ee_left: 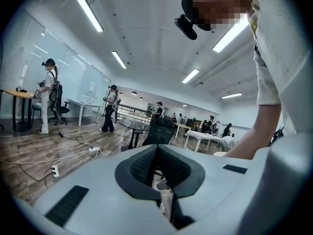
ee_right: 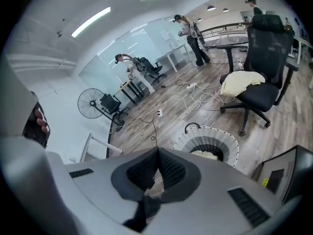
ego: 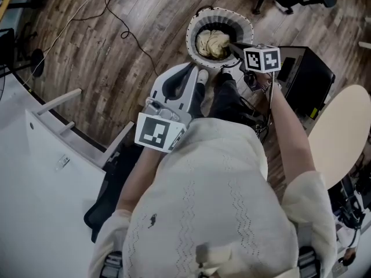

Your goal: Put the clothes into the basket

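**Next cloth up and right of the right tongs, beyond the basket**

Find the right tongs (ee_right: 157,153) closed pad to pad with nothing clamped; a pale patch behind the pads, too small to name. Same for the left tongs (ee_left: 156,148): closed, empty, aimed out across the room and away from the work. Look just ahead of and below the right tips for the basket (ee_right: 230,148), with cream clothes (ego: 213,43) already heaped inside. Look past it, up and to the right of the tips, for another cream cloth (ee_right: 240,83) draped on the seat of a chair (ee_right: 264,102), seemingly with its long side across the seat. Judging by that, reach with the right: nearer, and already pointed that way. Would need to pass over the basket and open before closing on the cloth. Cannot tell whether that cloth belongs to the task.
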Tool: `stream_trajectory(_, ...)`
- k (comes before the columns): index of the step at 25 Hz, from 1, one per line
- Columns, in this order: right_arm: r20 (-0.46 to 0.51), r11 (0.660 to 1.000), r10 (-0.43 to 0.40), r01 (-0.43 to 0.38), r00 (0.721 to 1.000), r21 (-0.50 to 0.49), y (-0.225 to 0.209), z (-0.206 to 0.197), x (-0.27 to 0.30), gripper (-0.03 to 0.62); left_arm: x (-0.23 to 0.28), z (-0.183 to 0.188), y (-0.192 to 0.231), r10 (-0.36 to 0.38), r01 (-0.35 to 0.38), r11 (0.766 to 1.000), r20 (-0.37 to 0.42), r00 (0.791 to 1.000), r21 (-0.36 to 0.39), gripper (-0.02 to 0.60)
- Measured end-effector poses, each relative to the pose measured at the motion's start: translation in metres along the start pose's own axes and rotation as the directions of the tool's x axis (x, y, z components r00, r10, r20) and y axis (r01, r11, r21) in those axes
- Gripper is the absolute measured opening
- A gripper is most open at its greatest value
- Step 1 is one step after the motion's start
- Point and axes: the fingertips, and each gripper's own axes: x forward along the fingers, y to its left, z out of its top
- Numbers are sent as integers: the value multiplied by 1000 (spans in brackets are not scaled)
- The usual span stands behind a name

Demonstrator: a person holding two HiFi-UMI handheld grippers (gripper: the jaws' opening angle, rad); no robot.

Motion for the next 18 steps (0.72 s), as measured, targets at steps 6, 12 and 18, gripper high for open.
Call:
stream_trajectory(6, 112, 999, 15, -20, 994, 42, 15, 17, -30, 8, 8, -8, 4, -29, 29, 1000, -25, 999, -10, 20)
stream_trajectory(12, 213, 997, 27, -41, 977, 63, 34, 34, -64, 8, 17, -10, 8, -63, 63, 998, -38, 997, -19, 20)
stream_trajectory(18, 328, 997, 15, -38, 945, 64, 52, 52, -104, 8, 28, -6, 4, -119, 119, 993, -44, 992, -5, 20)
